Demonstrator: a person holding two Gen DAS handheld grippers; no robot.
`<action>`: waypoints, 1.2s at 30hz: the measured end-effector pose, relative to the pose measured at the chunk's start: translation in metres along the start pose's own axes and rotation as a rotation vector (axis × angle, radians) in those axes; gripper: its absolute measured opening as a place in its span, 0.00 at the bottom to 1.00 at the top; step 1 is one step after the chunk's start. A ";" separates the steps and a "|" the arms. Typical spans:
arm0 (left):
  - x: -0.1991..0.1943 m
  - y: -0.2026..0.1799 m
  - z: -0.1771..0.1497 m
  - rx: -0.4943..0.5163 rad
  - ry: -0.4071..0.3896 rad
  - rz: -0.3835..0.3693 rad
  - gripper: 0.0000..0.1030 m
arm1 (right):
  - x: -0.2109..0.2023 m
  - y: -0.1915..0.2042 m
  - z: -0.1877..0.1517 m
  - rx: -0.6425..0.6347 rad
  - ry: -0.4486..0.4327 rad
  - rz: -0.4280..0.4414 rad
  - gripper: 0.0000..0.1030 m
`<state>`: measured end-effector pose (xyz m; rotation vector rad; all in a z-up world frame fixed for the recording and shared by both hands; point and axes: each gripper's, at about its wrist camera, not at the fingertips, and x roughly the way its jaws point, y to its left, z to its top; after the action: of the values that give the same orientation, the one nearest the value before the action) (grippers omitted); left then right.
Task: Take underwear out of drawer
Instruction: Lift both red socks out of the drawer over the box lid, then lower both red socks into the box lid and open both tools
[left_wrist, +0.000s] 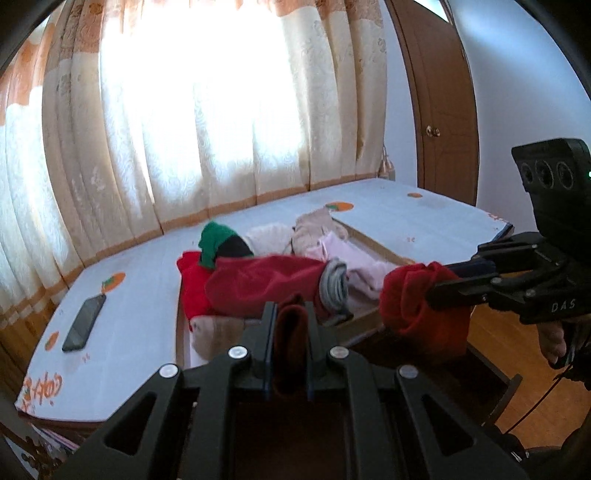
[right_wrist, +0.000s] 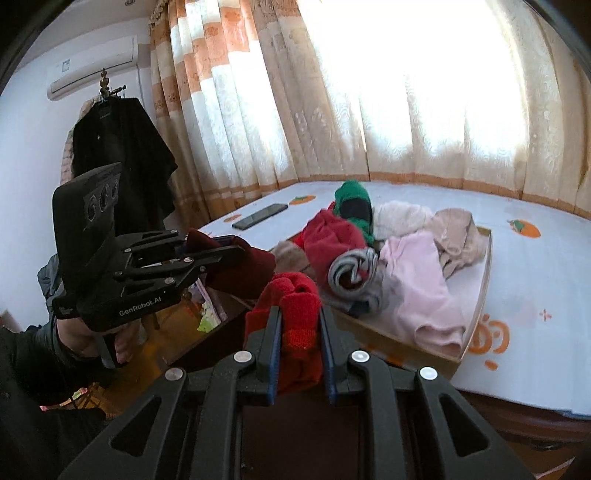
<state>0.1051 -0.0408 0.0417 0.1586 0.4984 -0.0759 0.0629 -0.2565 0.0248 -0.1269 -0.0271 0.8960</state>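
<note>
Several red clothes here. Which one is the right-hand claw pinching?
The bright red knitted piece, bunched between the right gripper. The left gripper holds a darker maroon piece; the other red garment lies in the drawer.

The left tool (left_wrist: 290, 325) and right tool (right_wrist: 300, 332) were matt black plastic with shiny metal rivets, each clamped on soft red knit underwear (right_wrist: 295, 295); the drawer (right_wrist: 480, 295) looked like plain, pale wood. The phone (left_wrist: 84, 324) had a glossy dark face; the curtains (left_wrist: 207, 110) were embossed cloth; the floor (left_wrist: 517, 332) was polished wood.
</note>
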 end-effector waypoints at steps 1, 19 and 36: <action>0.001 0.001 0.003 0.001 -0.005 0.003 0.10 | 0.000 -0.001 0.003 0.002 -0.005 0.000 0.20; 0.025 0.010 0.056 0.044 -0.049 0.036 0.10 | -0.006 -0.043 0.042 0.053 -0.075 -0.082 0.20; 0.070 0.006 0.097 0.052 -0.049 0.047 0.10 | 0.001 -0.089 0.064 0.132 -0.102 -0.182 0.20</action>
<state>0.2126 -0.0533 0.0925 0.2190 0.4442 -0.0466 0.1278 -0.3048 0.0989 0.0442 -0.0736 0.7199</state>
